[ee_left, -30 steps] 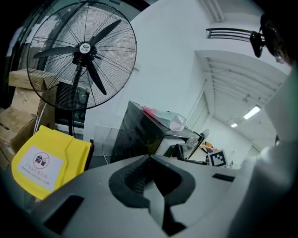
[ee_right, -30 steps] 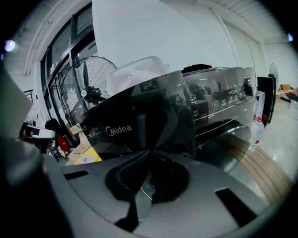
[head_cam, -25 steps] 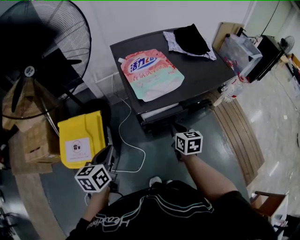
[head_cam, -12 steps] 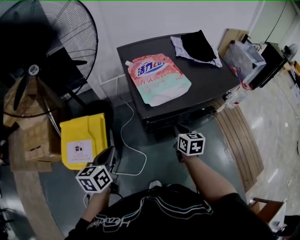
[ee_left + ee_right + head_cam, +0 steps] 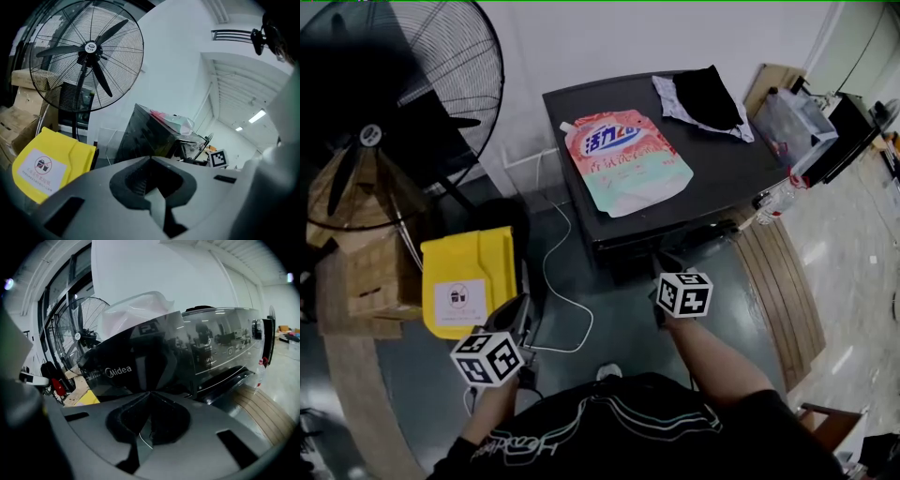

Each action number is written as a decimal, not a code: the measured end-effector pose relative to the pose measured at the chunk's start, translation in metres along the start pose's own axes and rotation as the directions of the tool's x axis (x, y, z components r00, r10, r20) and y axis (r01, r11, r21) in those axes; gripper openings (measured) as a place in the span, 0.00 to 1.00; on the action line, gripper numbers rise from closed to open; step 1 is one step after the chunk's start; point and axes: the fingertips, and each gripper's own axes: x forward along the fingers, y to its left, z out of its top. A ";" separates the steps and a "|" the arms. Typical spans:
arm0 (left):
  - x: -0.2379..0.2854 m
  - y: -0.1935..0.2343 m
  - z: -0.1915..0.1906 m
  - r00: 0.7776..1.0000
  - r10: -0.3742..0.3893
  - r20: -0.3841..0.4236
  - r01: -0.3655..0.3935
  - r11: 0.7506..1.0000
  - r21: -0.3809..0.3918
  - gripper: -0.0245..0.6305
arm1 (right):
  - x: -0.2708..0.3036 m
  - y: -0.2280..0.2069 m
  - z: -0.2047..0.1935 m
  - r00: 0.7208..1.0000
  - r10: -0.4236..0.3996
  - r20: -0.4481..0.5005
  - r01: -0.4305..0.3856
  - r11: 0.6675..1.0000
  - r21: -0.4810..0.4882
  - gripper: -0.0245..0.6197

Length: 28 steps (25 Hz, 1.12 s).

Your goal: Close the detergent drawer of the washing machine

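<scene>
Head view: a pouch (image 5: 628, 161) marked 活力 lies flat on top of the dark washing machine (image 5: 741, 178). The left tool (image 5: 516, 305) is low, beside a yellow box (image 5: 469, 281). The right tool (image 5: 663, 258) is near the machine's front.

Left gripper view: that tool is pressed together and holds nothing.

Right gripper view: this tool is also pressed together and empty. The detergent drawer (image 5: 136, 364), marked Midea, is just ahead and looks pushed in.

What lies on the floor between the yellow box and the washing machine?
In the head view, a white cable winds between the yellow box and the washing machine.
</scene>
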 end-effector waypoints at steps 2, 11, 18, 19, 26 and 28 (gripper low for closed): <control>0.001 0.003 -0.001 1.000 0.006 -0.004 -0.006 1.000 -0.001 0.08 | 0.005 -0.003 0.000 1.000 -0.010 -0.016 0.010 1.000 -0.016 0.08; 0.007 0.012 -0.002 0.999 0.027 -0.017 -0.027 1.000 -0.009 0.08 | 0.012 -0.007 0.002 1.000 -0.006 -0.031 0.004 0.999 -0.043 0.08; 0.004 0.008 -0.009 0.999 0.042 -0.030 -0.042 0.999 -0.010 0.08 | 0.016 -0.007 0.004 1.000 0.000 -0.028 -0.002 0.997 -0.071 0.08; 0.003 0.008 -0.011 0.998 0.045 -0.034 -0.045 0.999 -0.011 0.08 | 0.016 -0.007 0.004 1.000 -0.001 -0.031 -0.002 0.997 -0.071 0.08; -0.007 0.006 -0.014 0.998 0.059 -0.028 -0.059 0.998 -0.021 0.08 | 0.019 -0.007 0.005 0.999 -0.003 -0.049 -0.001 0.996 -0.087 0.08; -0.009 0.005 -0.019 0.998 0.061 -0.031 -0.061 0.998 -0.028 0.08 | 0.019 -0.007 0.005 0.998 -0.008 -0.060 0.002 0.996 -0.093 0.08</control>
